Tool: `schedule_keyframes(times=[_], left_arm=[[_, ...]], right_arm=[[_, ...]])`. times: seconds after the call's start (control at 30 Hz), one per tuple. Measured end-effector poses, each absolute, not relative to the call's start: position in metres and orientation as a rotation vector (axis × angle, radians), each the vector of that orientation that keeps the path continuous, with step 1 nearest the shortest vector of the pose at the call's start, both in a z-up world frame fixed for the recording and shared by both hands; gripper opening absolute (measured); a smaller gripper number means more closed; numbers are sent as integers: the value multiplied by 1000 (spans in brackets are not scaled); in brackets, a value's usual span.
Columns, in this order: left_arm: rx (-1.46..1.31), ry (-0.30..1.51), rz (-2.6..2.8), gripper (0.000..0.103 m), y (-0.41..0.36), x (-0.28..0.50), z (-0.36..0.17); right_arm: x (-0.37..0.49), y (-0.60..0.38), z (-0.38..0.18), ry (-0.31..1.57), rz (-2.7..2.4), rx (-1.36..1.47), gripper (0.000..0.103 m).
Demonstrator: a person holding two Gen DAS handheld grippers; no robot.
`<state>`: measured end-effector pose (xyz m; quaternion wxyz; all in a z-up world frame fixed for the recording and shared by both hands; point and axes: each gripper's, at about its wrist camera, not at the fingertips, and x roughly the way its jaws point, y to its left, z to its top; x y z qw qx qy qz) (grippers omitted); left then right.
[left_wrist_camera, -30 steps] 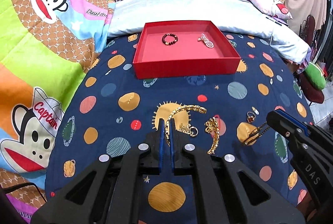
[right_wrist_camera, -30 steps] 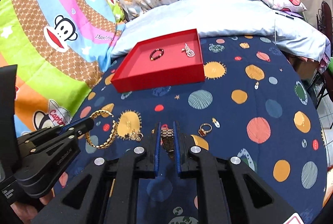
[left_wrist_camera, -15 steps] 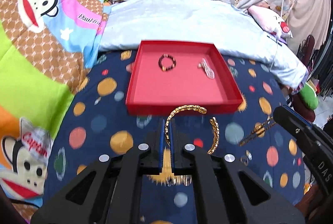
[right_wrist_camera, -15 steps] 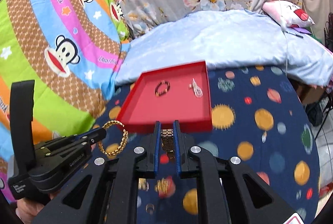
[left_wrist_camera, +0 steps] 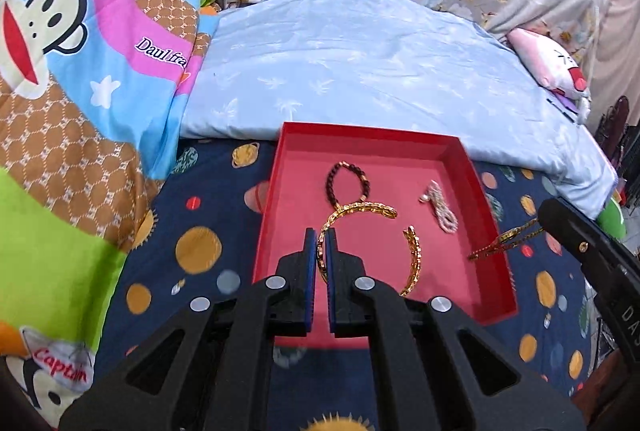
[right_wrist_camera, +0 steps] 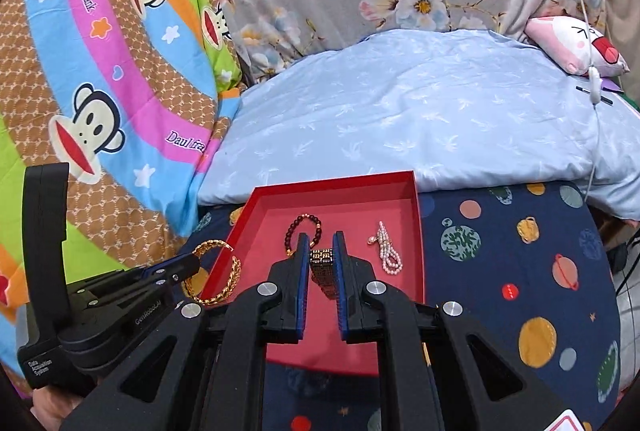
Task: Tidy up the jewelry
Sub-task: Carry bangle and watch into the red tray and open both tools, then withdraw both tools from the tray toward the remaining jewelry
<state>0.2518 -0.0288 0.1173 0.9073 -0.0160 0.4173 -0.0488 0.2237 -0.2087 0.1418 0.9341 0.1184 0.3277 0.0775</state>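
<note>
A red tray (left_wrist_camera: 494,263) (right_wrist_camera: 234,243) lies on the dark planet-print cloth. Inside it rest a dark beaded bracelet (left_wrist_camera: 362,175) (right_wrist_camera: 294,227) and a pearl piece (left_wrist_camera: 440,207) (right_wrist_camera: 386,251). My left gripper (left_wrist_camera: 321,235) (right_wrist_camera: 192,265) is shut on a gold chain bracelet (left_wrist_camera: 414,263) (right_wrist_camera: 228,283) that hangs in a loop over the tray's near part. My right gripper (right_wrist_camera: 322,245) (left_wrist_camera: 538,221) is shut on a dark gold-patterned band (right_wrist_camera: 323,267) (left_wrist_camera: 500,241), held above the tray's middle.
A pale blue duvet (right_wrist_camera: 420,119) rises just behind the tray. A colourful monkey-print blanket (left_wrist_camera: 80,91) covers the left side. A pink plush pillow (right_wrist_camera: 576,47) and a white cable (right_wrist_camera: 594,79) lie at the far right.
Both grippers carried their pieces forward from the planet cloth to above the red tray. The loose jewelry on the cloth has dropped out of view.
</note>
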Motion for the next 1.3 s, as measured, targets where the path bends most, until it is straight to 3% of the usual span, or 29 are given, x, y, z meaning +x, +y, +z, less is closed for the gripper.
schedule_keyframes(times=[0.7, 0.83, 0.9, 1.3], left_arm=[[-29, 931, -73, 8, -31, 294, 74], [-38, 909, -42, 41, -25, 290, 76], [-38, 895, -41, 42, -23, 285, 79], [-43, 899, -41, 43, -1, 193, 87]], right_arm=[[258, -209, 94, 745, 125, 226, 14], [251, -212, 99, 733, 121, 237, 15], [244, -214, 102, 725, 122, 245, 20], [139, -212, 106, 729, 133, 256, 21]])
